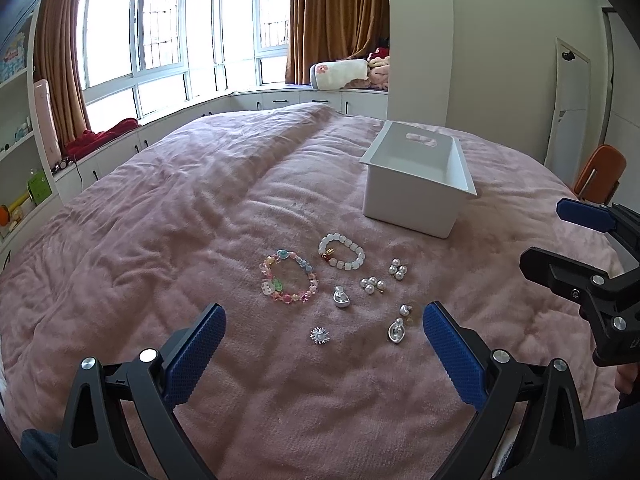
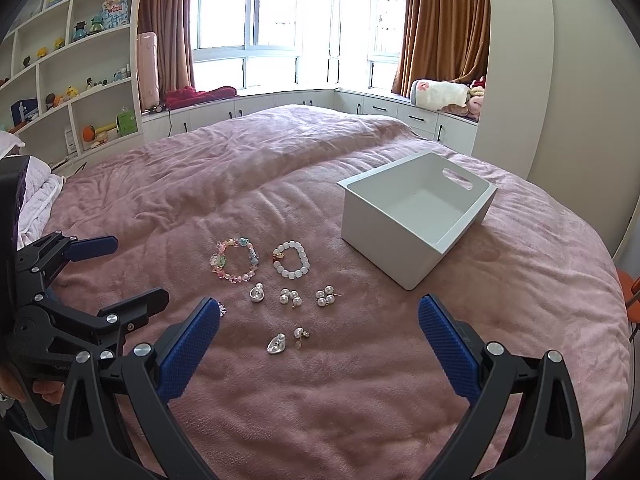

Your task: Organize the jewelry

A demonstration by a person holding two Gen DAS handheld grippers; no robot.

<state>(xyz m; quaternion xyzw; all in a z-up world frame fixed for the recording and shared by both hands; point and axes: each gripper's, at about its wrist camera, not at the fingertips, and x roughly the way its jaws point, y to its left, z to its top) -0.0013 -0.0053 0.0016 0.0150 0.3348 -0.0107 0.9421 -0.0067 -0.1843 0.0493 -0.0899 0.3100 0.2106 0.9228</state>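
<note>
Jewelry lies spread on the pink blanket: a pastel bead bracelet [image 1: 289,277] [image 2: 235,259], a white bead bracelet [image 1: 342,251] [image 2: 292,259], two pearl-cluster earrings [image 1: 373,285] [image 1: 397,269] [image 2: 291,297] [image 2: 326,296], silver drop earrings [image 1: 341,296] [image 1: 396,331] [image 2: 257,293] [image 2: 277,344], a small pearl stud [image 1: 406,310] [image 2: 300,334] and a spiky silver stud [image 1: 320,335]. An empty white bin [image 1: 416,178] [image 2: 416,216] stands beyond them to the right. My left gripper [image 1: 324,322] is open above the near pieces. My right gripper [image 2: 319,316] is open too, holding nothing.
The pink blanket [image 1: 200,208] covers a wide bed. White shelves with toys [image 2: 76,80] stand at the left, window-seat cabinets [image 2: 280,104] at the back. An orange chair [image 1: 600,172] sits past the bed's right edge. A white quilt [image 2: 36,200] lies at the left.
</note>
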